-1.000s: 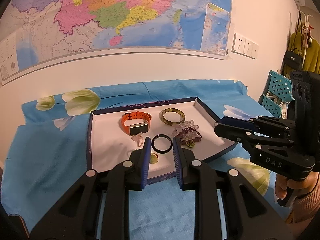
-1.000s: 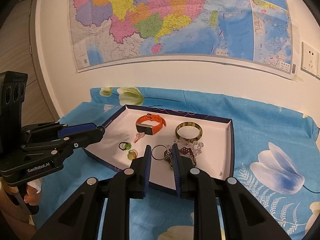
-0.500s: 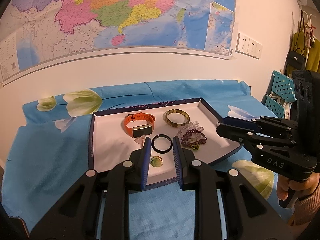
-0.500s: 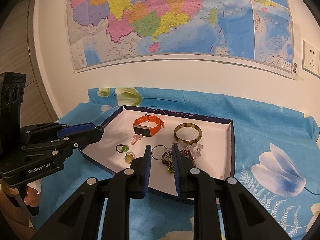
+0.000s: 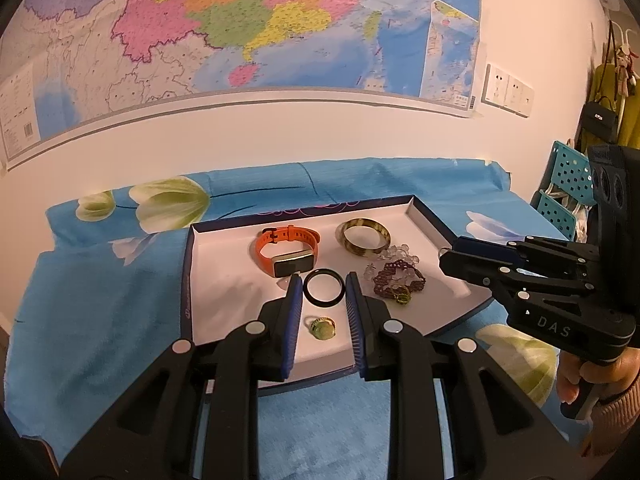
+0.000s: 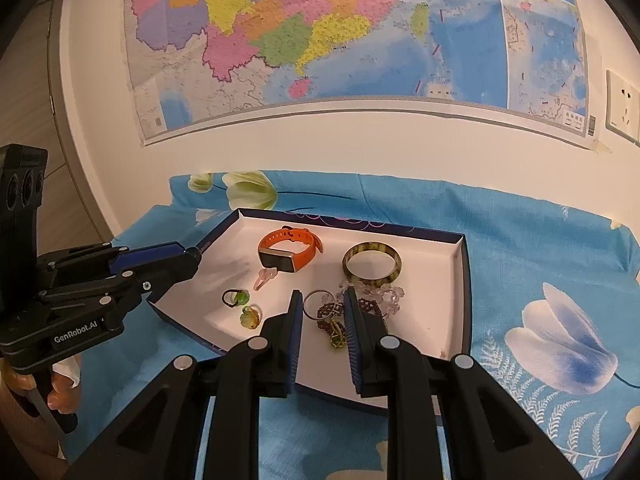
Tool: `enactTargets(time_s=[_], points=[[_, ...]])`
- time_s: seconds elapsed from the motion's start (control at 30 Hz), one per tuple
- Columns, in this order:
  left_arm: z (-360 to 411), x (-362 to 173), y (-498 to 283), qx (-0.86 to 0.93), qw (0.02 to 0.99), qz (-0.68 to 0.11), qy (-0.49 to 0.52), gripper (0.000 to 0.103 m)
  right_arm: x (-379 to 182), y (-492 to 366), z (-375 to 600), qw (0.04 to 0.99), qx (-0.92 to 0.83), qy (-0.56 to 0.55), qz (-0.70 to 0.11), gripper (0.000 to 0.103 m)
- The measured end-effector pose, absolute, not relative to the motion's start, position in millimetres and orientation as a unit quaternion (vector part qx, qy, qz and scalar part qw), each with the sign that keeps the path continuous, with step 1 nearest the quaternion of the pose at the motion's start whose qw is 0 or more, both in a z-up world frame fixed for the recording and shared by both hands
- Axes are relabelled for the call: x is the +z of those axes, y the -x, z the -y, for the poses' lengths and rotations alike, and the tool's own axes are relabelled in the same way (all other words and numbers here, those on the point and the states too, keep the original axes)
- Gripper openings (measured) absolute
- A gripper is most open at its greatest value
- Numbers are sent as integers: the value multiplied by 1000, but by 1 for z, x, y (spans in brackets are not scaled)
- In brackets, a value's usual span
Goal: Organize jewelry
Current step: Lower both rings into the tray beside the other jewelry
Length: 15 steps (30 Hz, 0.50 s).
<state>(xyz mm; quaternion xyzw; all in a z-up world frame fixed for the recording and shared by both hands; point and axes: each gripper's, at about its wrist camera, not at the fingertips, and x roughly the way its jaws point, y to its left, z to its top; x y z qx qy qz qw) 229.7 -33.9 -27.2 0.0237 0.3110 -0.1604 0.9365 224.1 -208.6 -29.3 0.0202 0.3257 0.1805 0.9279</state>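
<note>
Both grippers hover over the near edge of the white-lined tray [image 5: 208,280], fingers parted and empty. The left gripper [image 5: 322,280] frames the black ring [image 5: 323,286]; the right gripper [image 6: 320,300] frames the tangled bead bracelets [image 6: 332,318] mid-tray.

One tray [image 5: 424,216]; one watch [image 5: 286,250]; two bangles [image 5: 362,232] [image 5: 324,286]; two rings [image 6: 234,297] [image 6: 251,317].

Wall map [image 5: 248,28] above blue floral cloth [image 6: 520,232]
</note>
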Motion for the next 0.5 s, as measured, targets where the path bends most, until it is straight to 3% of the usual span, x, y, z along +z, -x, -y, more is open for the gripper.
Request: enactTargets(time_s=[0.5], points=[[34, -34, -241, -150, 935, -320, -25, 22, -34, -234, 207, 927, 176, -18, -332, 19]])
